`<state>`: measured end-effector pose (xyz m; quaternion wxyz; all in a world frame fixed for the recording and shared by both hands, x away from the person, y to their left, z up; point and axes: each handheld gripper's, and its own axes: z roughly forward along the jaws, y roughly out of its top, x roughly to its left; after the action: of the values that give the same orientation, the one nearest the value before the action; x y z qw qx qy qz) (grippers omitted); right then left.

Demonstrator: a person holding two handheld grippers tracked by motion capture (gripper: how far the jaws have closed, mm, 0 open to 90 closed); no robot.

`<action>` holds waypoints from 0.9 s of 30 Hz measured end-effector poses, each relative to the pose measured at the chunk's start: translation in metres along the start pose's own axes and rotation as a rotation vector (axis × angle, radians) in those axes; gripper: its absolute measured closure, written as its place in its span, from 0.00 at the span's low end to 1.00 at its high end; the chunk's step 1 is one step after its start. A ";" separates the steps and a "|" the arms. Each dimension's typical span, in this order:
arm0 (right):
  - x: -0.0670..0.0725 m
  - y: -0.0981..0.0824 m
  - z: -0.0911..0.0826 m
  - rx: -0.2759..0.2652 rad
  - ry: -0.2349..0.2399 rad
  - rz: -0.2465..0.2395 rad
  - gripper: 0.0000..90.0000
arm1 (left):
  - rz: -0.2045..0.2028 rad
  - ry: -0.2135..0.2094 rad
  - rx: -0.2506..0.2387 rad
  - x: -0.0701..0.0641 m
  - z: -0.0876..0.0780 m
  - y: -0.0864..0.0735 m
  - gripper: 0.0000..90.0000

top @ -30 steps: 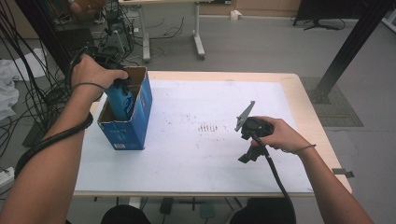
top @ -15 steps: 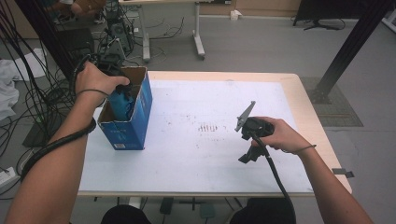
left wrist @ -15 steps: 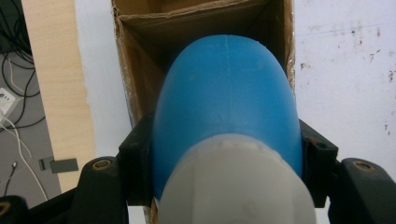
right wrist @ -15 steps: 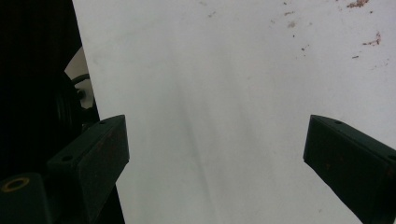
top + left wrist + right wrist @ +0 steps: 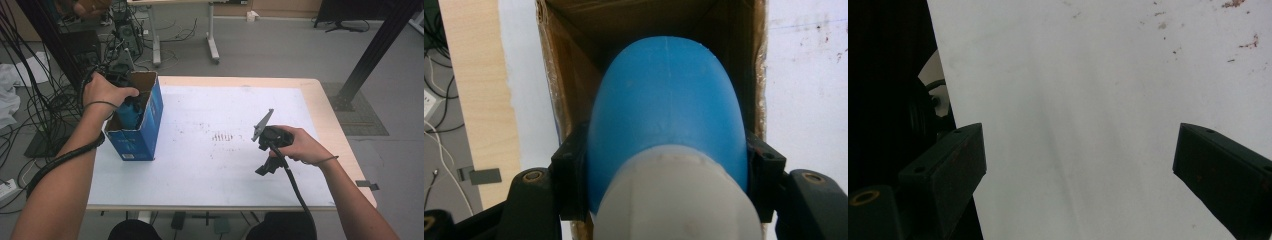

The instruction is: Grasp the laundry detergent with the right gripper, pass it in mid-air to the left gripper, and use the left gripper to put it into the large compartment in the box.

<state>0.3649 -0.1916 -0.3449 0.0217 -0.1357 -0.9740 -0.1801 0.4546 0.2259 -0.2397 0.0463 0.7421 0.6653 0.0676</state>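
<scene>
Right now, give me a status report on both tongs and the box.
Left tongs shut on blue bottle, inside open blue box. Right tongs open, empty, over white table. Nothing in the way.

Left gripper (image 5: 666, 165) points down, fingers (image 5: 569, 170) clamped on a blue bottle (image 5: 666, 115). Right gripper (image 5: 1078, 165) fingers wide apart, empty, held low in right hand (image 5: 300, 145).
</scene>
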 end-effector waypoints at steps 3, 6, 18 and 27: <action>0.000 0.000 0.000 0.002 0.000 0.001 0.08 | -0.005 0.000 -0.002 0.001 0.004 -0.001 0.42; 0.000 0.000 0.000 0.004 -0.003 0.004 0.08 | -0.003 0.003 0.000 0.000 0.007 -0.002 0.42; 0.002 0.001 0.000 0.009 -0.003 0.003 0.08 | -0.002 0.002 0.008 -0.002 0.020 -0.003 0.42; 0.001 0.001 0.000 0.009 -0.004 0.004 0.08 | -0.001 -0.001 0.016 -0.003 0.027 -0.005 0.42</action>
<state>0.3642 -0.1900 -0.3443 0.0205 -0.1380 -0.9746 -0.1752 0.4540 0.2240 -0.2673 0.0410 0.7420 0.6663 0.0619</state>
